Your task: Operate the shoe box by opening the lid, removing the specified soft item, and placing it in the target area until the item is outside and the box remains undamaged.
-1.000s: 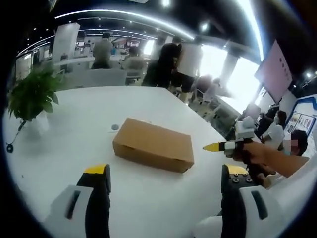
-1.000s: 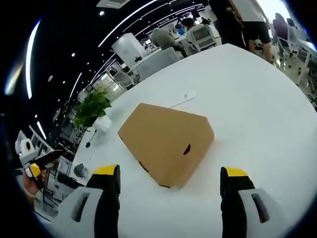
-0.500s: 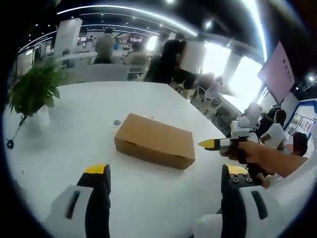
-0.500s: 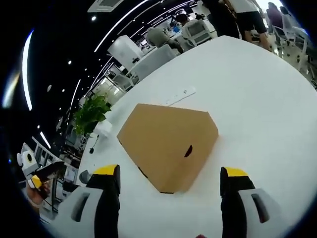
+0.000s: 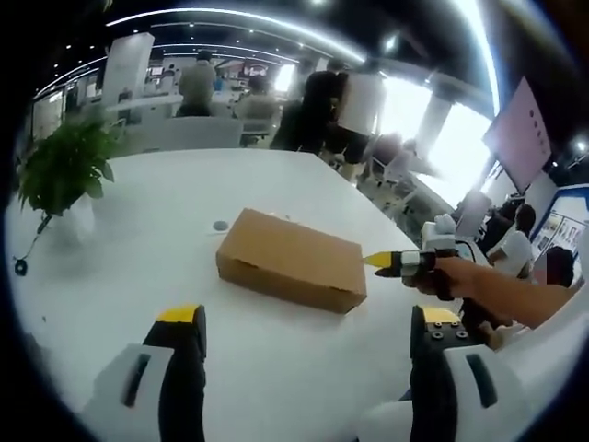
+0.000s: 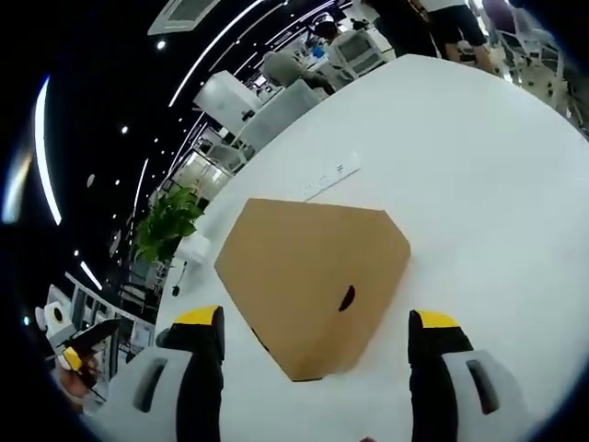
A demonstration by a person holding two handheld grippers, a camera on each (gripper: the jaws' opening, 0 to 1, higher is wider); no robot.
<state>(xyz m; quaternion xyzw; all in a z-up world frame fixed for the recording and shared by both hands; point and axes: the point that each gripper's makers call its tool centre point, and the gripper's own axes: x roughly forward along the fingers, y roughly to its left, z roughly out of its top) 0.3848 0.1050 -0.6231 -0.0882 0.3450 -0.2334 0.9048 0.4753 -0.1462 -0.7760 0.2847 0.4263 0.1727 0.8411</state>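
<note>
Ahead at 12 o'clock of the right gripper (image 6: 313, 331), whose jaws stand wide apart and empty, the closed shoe box (image 6: 311, 276) lies on the white table (image 6: 479, 184). Left gripper (image 5: 308, 331) likewise gapes empty, the box well beyond it.

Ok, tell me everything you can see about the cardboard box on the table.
The box is plain brown cardboard, a low rectangular shape with its lid shut. One side wall has a small dark oval hole. It lies flat on the white table, and no hand-held gripper touches it. In the left gripper view the box sits mid-table, with the right hand-held gripper close to its end, apart from it. In the right gripper view a corner of the box points between the open jaws.
</note>
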